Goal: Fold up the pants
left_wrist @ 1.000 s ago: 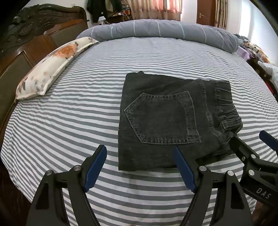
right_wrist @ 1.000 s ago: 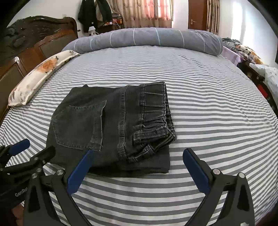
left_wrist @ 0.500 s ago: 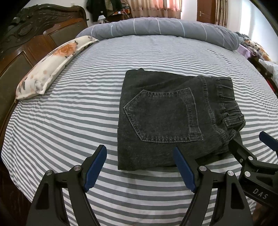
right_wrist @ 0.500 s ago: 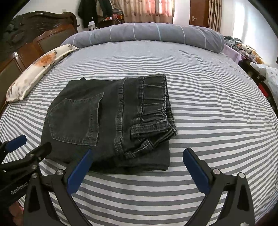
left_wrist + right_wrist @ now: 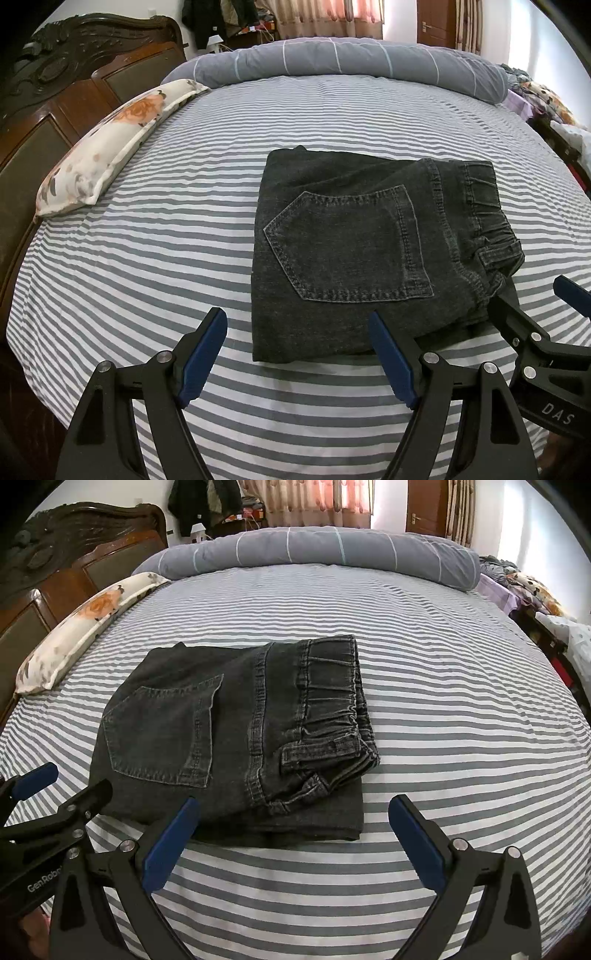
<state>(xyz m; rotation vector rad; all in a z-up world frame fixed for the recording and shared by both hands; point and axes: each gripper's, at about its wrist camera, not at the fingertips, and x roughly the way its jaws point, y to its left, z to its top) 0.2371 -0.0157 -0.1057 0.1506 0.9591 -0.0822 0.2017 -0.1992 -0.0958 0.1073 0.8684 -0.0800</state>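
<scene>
Dark grey denim pants [image 5: 354,254] lie folded into a compact rectangle on the striped bed, back pocket up and elastic waistband to the right; the right wrist view shows the same pants [image 5: 236,738]. My left gripper [image 5: 295,354] hovers open just short of the bundle's near edge, nothing between its blue pads. My right gripper [image 5: 291,838] is open too, over the near right corner of the bundle, its pads apart from the cloth. Each gripper shows at the edge of the other's view.
The striped bedsheet [image 5: 147,258] spreads around the pants. A floral pillow [image 5: 110,147] lies along the wooden headboard [image 5: 55,110] at left. A rolled grey duvet [image 5: 351,66] lies across the far side. More bedding and furniture stand at the right edge.
The pants appear a little lower and nearer in both views as the cameras tilt slightly. Both grippers stay open and the bundle itself has not shifted on the sheet.
</scene>
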